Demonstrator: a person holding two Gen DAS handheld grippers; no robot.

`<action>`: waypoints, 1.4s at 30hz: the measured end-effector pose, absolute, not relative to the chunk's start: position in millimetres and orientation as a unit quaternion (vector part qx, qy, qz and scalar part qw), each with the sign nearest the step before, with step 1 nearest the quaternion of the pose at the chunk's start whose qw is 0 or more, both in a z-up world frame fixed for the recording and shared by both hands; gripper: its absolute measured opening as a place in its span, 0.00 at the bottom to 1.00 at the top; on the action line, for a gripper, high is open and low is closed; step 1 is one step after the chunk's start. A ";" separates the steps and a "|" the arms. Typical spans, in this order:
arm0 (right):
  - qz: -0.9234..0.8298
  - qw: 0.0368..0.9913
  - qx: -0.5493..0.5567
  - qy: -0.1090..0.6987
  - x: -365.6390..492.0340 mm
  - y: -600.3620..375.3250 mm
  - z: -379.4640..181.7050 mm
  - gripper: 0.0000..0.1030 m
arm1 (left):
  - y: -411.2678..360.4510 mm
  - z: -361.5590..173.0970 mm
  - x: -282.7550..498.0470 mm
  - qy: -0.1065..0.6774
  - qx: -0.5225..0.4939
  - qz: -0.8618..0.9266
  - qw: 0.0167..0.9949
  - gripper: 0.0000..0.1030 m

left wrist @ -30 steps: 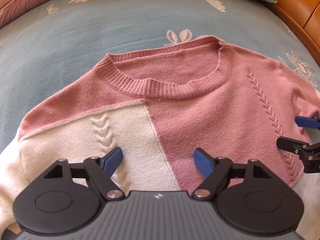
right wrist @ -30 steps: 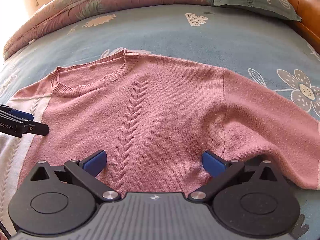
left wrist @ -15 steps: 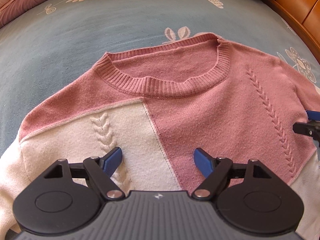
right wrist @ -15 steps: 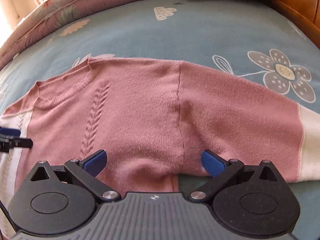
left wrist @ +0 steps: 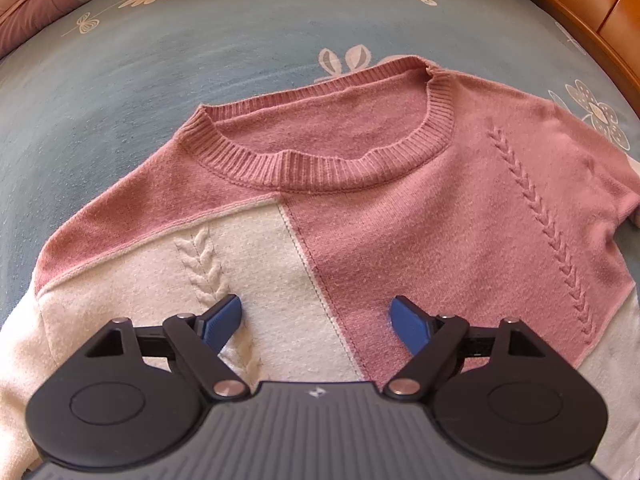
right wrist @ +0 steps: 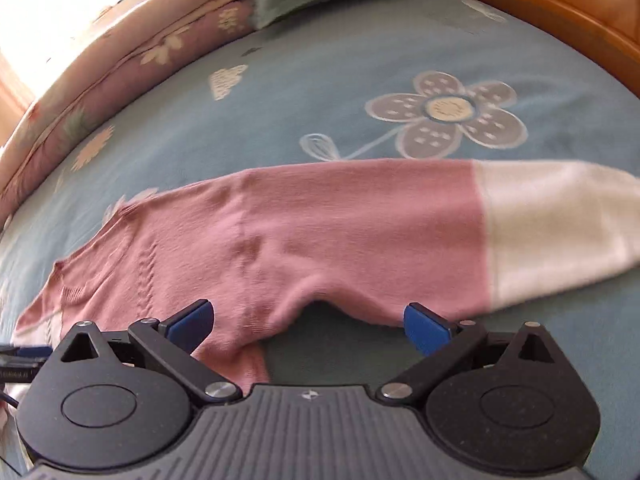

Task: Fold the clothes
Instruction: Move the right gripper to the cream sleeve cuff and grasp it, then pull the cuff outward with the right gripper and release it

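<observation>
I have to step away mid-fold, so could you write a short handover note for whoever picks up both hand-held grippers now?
Left hand-held gripper: open, empty, over the sweater's cream front panel, near the centre seam.
Right hand-held gripper: open, empty, at the armpit of the sleeve.
Things: the sweater lies face up, flat on the blue floral bedsheet, neckline away from you; that sleeve is stretched straight out, cream cuff at its far end.
Done: sweater spread out.
Left: all folds. None made yet; probably start by bringing that sleeve across the body.
</observation>
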State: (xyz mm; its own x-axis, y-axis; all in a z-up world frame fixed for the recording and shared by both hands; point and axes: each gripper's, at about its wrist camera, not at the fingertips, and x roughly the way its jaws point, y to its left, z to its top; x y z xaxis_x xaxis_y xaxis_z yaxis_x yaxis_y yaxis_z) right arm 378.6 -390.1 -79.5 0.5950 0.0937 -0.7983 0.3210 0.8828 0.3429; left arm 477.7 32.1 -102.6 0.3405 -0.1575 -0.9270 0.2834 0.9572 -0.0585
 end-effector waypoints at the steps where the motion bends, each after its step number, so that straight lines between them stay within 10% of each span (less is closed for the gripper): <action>1: -0.088 0.858 0.254 0.438 370.7 -406.0 -81.6 1.00 | 31.7 -102.6 477.8 0.558 0.057 -0.135 0.816 0.80; 12: -0.162 0.788 0.548 0.228 297.2 -550.8 -126.5 1.00 | 24.3 -101.6 476.1 0.562 0.067 -0.131 0.814 0.81; 23: -0.134 0.805 0.545 0.192 320.8 -592.2 -131.4 1.00 | 15.5 -102.1 479.7 0.569 0.083 -0.130 0.808 0.84; 28: -0.132 0.807 0.543 0.189 326.8 -606.2 -134.8 0.85 | 12.3 -102.5 482.2 0.569 0.096 -0.139 0.805 0.87; 33: -0.170 0.807 0.509 0.246 349.6 -621.4 -131.4 0.20 | 11.2 -102.5 483.1 0.569 0.101 -0.144 0.803 0.88; 42: -0.147 0.879 0.376 0.251 383.3 -619.2 -61.0 0.17 | 12.0 -103.1 483.9 0.569 0.100 -0.149 0.803 0.88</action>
State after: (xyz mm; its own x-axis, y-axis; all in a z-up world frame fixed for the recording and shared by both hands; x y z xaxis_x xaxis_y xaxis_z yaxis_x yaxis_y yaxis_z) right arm 383.3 -619.2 -61.0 0.8302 -0.0700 -0.5531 0.4484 0.6734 0.5878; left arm 483.9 12.0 -103.1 0.3085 -0.1252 -0.9429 0.3518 0.9360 -0.0092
